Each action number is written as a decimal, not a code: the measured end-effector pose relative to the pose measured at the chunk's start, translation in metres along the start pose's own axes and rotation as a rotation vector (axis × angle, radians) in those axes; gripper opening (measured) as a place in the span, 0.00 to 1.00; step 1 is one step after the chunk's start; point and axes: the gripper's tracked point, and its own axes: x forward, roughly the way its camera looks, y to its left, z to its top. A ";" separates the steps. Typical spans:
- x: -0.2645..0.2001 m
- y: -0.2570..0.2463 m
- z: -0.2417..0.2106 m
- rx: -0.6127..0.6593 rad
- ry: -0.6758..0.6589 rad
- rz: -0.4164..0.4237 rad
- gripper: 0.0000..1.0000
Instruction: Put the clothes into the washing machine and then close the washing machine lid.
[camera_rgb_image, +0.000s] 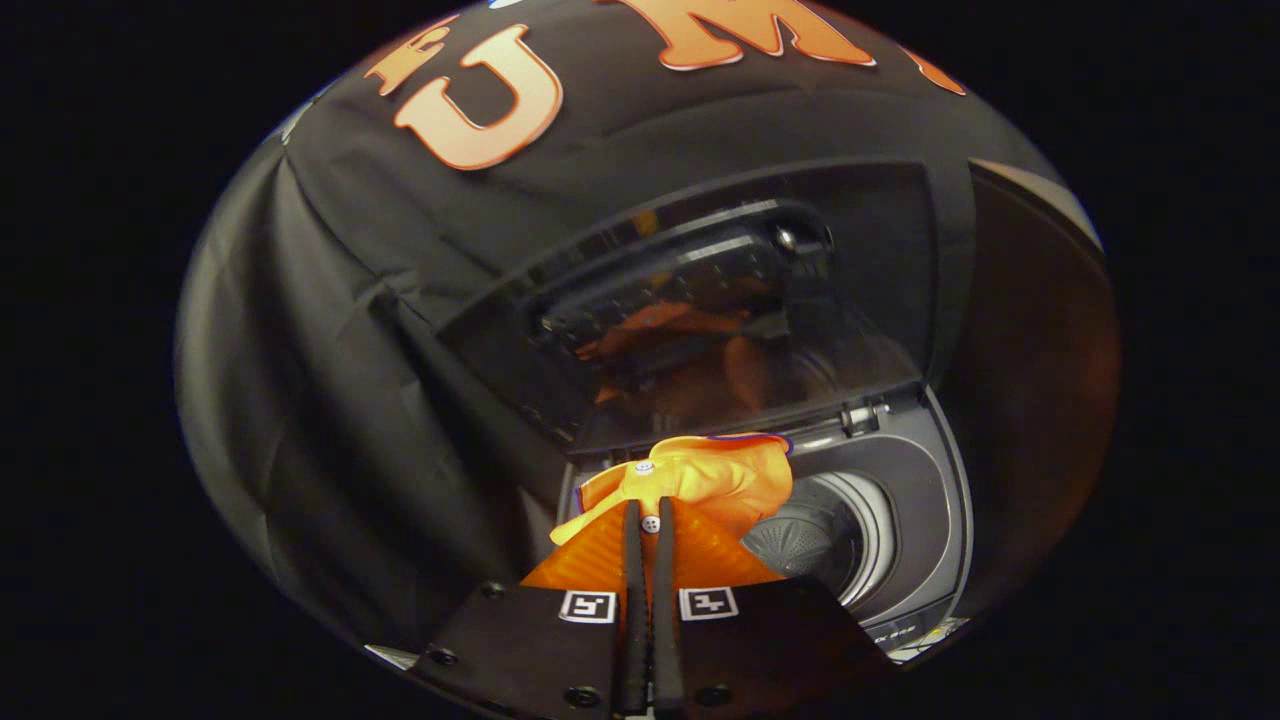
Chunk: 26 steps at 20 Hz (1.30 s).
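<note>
My gripper (647, 512) is shut on an orange garment (715, 478) with white buttons, which bunches just ahead of the fingertips. The cloth hangs above the left rim of a grey top-loading washing machine (915, 520). Its round drum (825, 545) lies open to the right of the fingers, with the ribbed base visible inside. The dark glass lid (720, 310) stands raised behind the garment and mirrors the orange cloth.
Black booth cloth (330, 400) hangs close behind and to the left of the machine. The machine's front control strip (905, 632) sits near the right finger mount.
</note>
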 end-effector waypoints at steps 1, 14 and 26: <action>0.010 -0.007 -0.006 0.009 0.008 -0.016 0.10; 0.081 -0.056 -0.071 -0.006 0.177 -0.178 0.10; 0.077 -0.074 -0.071 -0.105 0.175 -0.256 0.54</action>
